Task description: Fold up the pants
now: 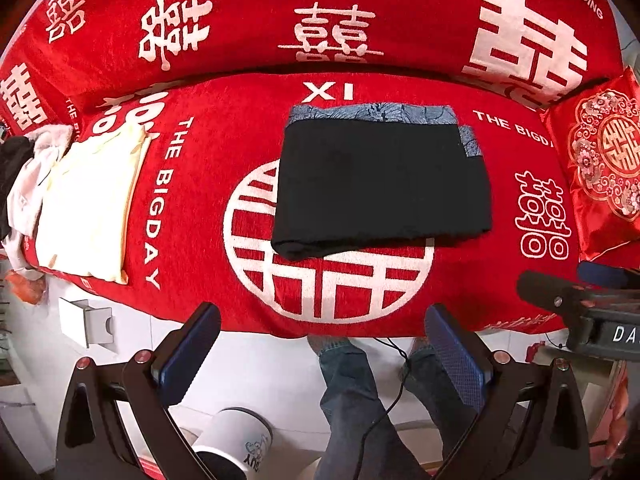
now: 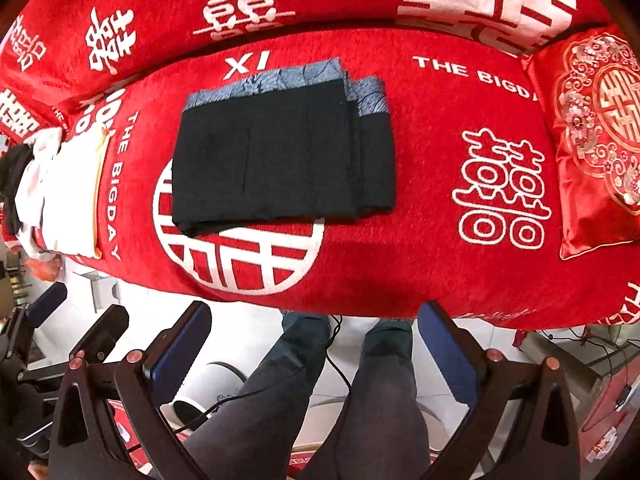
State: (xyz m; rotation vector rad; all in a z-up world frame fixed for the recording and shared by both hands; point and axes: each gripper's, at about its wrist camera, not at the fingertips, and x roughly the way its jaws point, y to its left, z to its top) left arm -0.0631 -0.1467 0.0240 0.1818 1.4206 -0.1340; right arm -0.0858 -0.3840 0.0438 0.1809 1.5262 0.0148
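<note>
Two open tools [image 1: 322, 354] [image 2: 314, 346] before one folded pants [image 1: 380, 184].

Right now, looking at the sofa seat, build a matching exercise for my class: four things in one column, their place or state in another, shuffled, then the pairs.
Things:
1. black pants
2. cream garment
3. embroidered cushion
4. left gripper

Places or states:
A. at the seat's right end
B. open, holding nothing, off the seat's front edge
C. folded, mid-seat on the white circle
D. folded, at the seat's left end

Pairs: 1-C, 2-D, 3-A, 4-B
</note>
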